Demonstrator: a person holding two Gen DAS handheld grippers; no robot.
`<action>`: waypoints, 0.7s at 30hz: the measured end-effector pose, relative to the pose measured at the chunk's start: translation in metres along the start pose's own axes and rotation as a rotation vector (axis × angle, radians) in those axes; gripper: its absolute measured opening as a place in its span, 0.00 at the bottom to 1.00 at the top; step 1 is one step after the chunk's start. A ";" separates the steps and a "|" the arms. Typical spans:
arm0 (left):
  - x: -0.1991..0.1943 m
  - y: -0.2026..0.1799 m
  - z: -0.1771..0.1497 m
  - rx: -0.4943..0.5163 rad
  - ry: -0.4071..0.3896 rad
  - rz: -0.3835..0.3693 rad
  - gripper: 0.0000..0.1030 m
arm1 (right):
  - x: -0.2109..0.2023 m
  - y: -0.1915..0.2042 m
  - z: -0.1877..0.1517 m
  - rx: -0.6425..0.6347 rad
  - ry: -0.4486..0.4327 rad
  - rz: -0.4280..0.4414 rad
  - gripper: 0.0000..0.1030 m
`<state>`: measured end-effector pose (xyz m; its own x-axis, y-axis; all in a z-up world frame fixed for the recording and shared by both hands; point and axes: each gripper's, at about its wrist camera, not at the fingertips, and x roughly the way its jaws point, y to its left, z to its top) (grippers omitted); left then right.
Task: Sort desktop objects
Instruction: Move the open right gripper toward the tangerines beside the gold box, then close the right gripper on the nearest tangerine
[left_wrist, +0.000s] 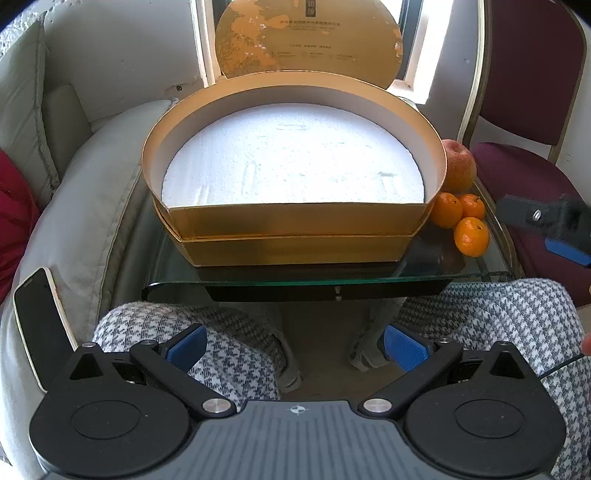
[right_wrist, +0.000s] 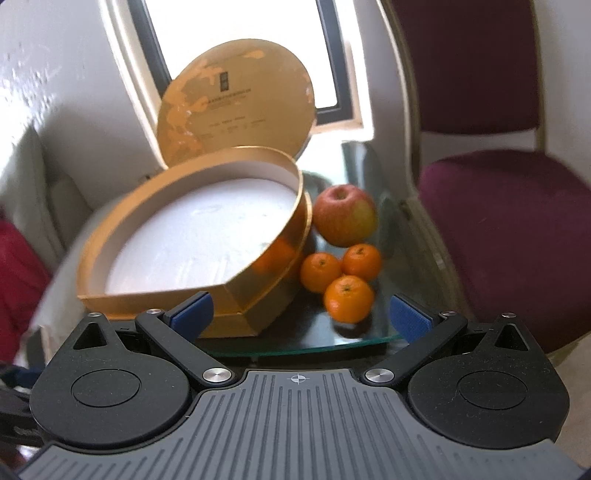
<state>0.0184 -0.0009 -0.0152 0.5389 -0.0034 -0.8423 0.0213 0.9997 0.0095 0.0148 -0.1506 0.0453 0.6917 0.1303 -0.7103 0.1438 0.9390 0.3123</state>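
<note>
A gold fan-shaped box (left_wrist: 295, 219) (right_wrist: 236, 295) with a white foam floor stands open on a small glass table (left_wrist: 461, 269) (right_wrist: 373, 338). To its right lie a red-yellow apple (left_wrist: 460, 166) (right_wrist: 345, 216) and three tangerines (left_wrist: 471, 236) (right_wrist: 349, 299). My left gripper (left_wrist: 295, 349) is open and empty, held low over the person's knees in front of the table. My right gripper (right_wrist: 301, 315) is open and empty too, just short of the table's front edge, with the nearest tangerine straight ahead. In the left wrist view the right gripper (left_wrist: 550, 232) shows blurred at the right edge.
The round gold lid (left_wrist: 308, 38) (right_wrist: 236, 101) leans against the window behind the box. A maroon chair (left_wrist: 532, 110) (right_wrist: 513, 221) stands right of the table, a pale sofa (left_wrist: 88, 206) to the left. A phone (left_wrist: 40, 328) lies on the sofa arm. Houndstooth-trousered knees (left_wrist: 498, 317) sit below the table edge.
</note>
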 end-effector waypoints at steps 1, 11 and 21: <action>0.001 0.000 0.001 0.003 -0.005 0.002 0.99 | 0.003 -0.001 0.000 -0.001 0.003 0.002 1.00; 0.019 -0.003 0.011 0.028 0.002 0.013 0.99 | 0.032 0.001 0.003 -0.077 0.033 -0.044 1.00; 0.044 0.001 0.019 -0.006 0.065 -0.011 0.99 | 0.065 -0.007 0.007 -0.161 0.093 -0.126 0.93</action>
<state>0.0586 -0.0007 -0.0419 0.4830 -0.0130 -0.8755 0.0220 0.9998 -0.0027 0.0640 -0.1512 0.0010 0.6060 0.0306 -0.7949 0.1049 0.9875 0.1179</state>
